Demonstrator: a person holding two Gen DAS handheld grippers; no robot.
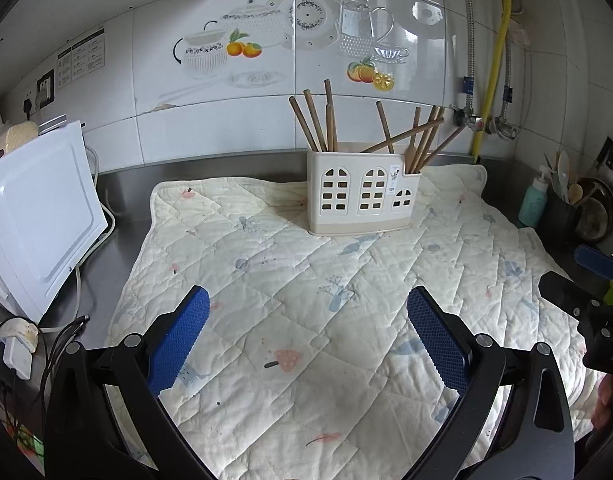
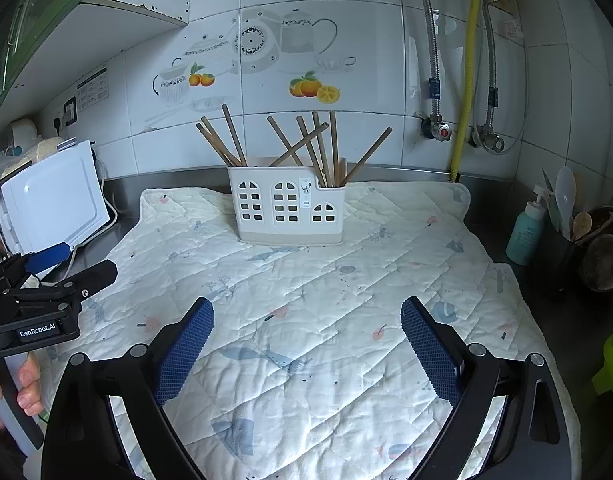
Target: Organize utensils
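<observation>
A cream utensil holder (image 1: 362, 196) with window cut-outs stands on the far part of a quilted mat (image 1: 306, 300); it also shows in the right wrist view (image 2: 288, 210). Several brown wooden chopsticks (image 1: 326, 120) stand in it, some on the left side, some on the right (image 2: 322, 148). My left gripper (image 1: 308, 328) is open and empty, low over the near mat. My right gripper (image 2: 306, 336) is open and empty, also over the near mat. Each gripper shows at the edge of the other's view: the right one (image 1: 586, 280) and the left one (image 2: 46, 280).
A white appliance (image 1: 38, 216) with cables stands at the left on the steel counter. A teal pump bottle (image 2: 526, 232), a dark pot of spoons (image 2: 566, 216) and pans sit at the right. Hoses and valves (image 2: 462, 80) hang on the tiled wall.
</observation>
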